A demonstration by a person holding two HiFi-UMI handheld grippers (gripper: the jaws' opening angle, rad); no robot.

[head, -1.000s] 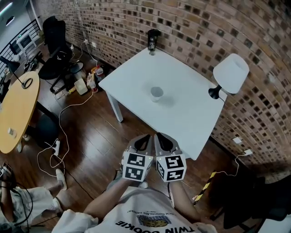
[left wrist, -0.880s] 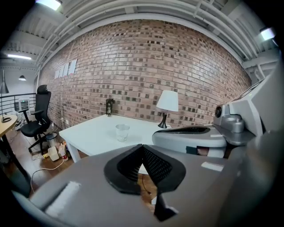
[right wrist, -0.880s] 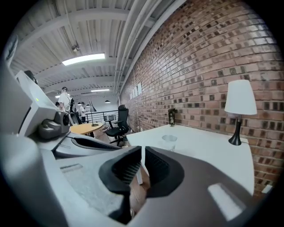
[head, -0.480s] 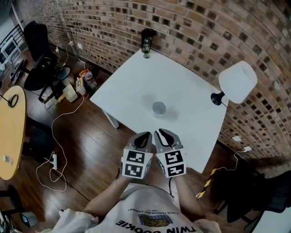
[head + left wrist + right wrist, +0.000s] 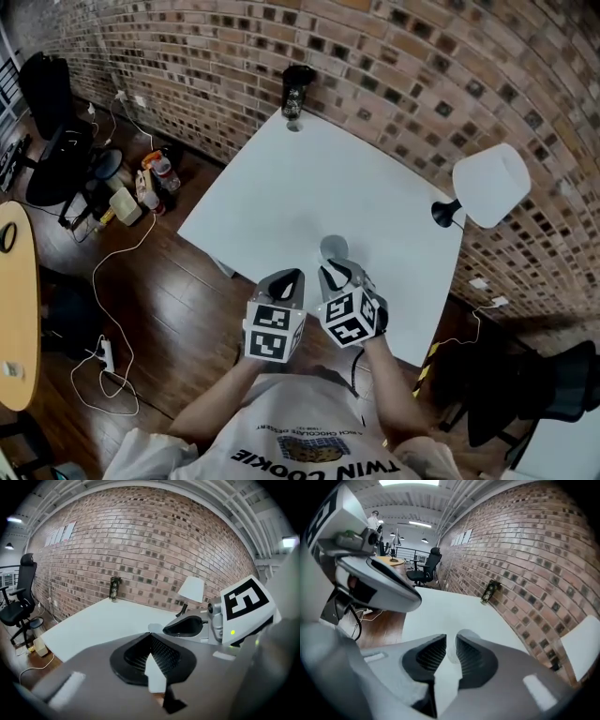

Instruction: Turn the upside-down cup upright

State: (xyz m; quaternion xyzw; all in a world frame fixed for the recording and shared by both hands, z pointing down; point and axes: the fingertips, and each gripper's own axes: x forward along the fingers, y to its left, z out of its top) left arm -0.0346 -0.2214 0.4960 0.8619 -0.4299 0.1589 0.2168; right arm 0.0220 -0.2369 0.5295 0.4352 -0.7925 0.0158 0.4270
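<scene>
A small pale cup point(image 5: 332, 247) stands on the white table point(image 5: 309, 178) near its front edge; I cannot tell which way up it is. My right gripper point(image 5: 336, 267) points down at it from just in front. In the right gripper view the cup point(image 5: 466, 632) shows beyond the tips of the right gripper point(image 5: 451, 638). Those jaws are a little apart and opening, with nothing pressed between them. My left gripper point(image 5: 292, 274) hovers beside it on the left with its tips together. In the left gripper view the cup point(image 5: 153, 628) sits just past the left gripper point(image 5: 150, 634).
A white-shaded desk lamp point(image 5: 489, 183) stands at the table's right edge. A dark bottle point(image 5: 295, 86) is at the far corner by the brick wall. Cables, bottles and office chairs point(image 5: 56, 141) lie on the wooden floor to the left.
Both grippers have advanced from over the floor to the table's front edge, close to the cup. The right gripper has rolled, tipped downward and parted its jaws slightly.
</scene>
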